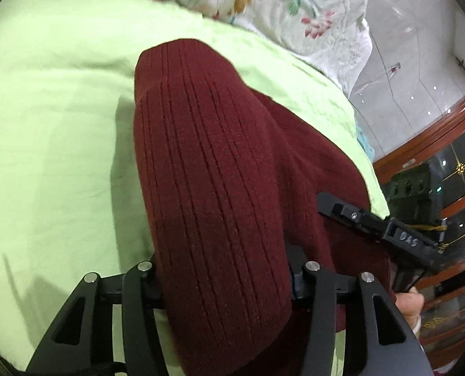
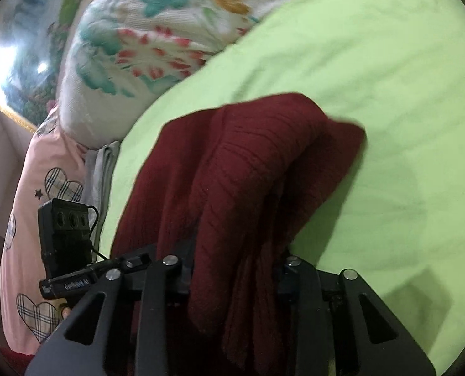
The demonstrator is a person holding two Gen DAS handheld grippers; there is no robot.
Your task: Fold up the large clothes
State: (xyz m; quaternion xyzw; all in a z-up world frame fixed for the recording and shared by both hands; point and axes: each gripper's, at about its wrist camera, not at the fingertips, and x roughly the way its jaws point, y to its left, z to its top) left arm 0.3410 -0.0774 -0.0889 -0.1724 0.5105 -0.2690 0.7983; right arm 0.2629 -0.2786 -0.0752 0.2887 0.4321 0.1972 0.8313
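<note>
A dark red ribbed knit garment (image 1: pixel 213 169) lies partly lifted over a light green bed sheet (image 1: pixel 54 125). My left gripper (image 1: pixel 226 285) is shut on the garment's near edge; the cloth drapes over and hides the fingertips. In the right wrist view the same garment (image 2: pixel 254 163) hangs in folds from my right gripper (image 2: pixel 235 275), which is shut on a bunched edge, fingertips hidden. The right gripper also shows in the left wrist view (image 1: pixel 389 232), at the garment's right side.
A floral quilt (image 1: pixel 282 9) is heaped at the far side of the bed, also in the right wrist view (image 2: pixel 144 50). A pink heart-print pillow (image 2: pixel 35 194) lies at the left. A wooden glass-door cabinet (image 1: pixel 451 169) stands beyond the bed's right edge.
</note>
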